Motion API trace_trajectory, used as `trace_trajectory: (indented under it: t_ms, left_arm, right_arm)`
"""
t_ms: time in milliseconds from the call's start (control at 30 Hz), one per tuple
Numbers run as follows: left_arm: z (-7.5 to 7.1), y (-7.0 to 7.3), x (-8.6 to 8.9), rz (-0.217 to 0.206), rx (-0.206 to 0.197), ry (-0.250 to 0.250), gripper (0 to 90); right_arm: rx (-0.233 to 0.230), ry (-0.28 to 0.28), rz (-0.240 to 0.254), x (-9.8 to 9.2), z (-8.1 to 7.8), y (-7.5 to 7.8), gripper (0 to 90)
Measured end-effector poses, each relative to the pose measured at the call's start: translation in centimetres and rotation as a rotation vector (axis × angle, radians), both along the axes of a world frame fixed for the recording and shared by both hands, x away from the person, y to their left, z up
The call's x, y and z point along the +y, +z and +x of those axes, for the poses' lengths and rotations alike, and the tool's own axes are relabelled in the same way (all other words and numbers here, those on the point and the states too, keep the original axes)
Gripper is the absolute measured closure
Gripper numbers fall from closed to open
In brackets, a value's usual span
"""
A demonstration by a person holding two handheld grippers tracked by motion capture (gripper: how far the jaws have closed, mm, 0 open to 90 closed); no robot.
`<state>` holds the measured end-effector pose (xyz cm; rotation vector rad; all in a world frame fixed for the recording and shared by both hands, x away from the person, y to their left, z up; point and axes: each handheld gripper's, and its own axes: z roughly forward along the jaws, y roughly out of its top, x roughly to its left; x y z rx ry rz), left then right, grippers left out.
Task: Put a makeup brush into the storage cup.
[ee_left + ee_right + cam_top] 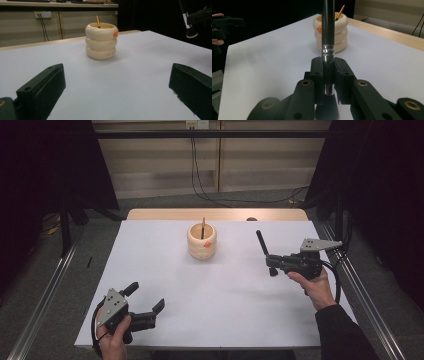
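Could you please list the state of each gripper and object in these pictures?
Right gripper: shut on the black brush, above the table.
Black brush: clamped near its silver ferrule, handle pointing away from the gripper.
Left gripper: open, nothing between its jaws.
Cream ringed holder: upright on the white table.
Thin wooden-handled brush: standing tilted inside the holder.

jaws wide apart | holder point(101, 41) ahead (stick point(98, 22) inside) | table point(130, 82)

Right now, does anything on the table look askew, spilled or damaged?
Nothing stands out. The cream ringed holder stands upright on the white table with a thin wooden stick leaning inside. The right gripper clamps a black brush; the left gripper is open.
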<state>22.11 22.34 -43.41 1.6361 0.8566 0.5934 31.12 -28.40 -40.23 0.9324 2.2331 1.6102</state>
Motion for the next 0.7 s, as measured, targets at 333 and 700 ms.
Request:
trace_trajectory:
  t_ms: [333,700]
  left_arm:
    - [-0.1,0.0,-0.1,-0.017,-0.004,-0.014,0.6]
    - [-0.1,0.1,0.0,-0.019,-0.006,-0.006,0.6]
  right_arm:
    - [-0.047,-0.013,0.052,-0.6,-1.0,0.4,78.4]
    - [-0.033,0.048,0.059,0.7,-1.9,0.7,78.4]
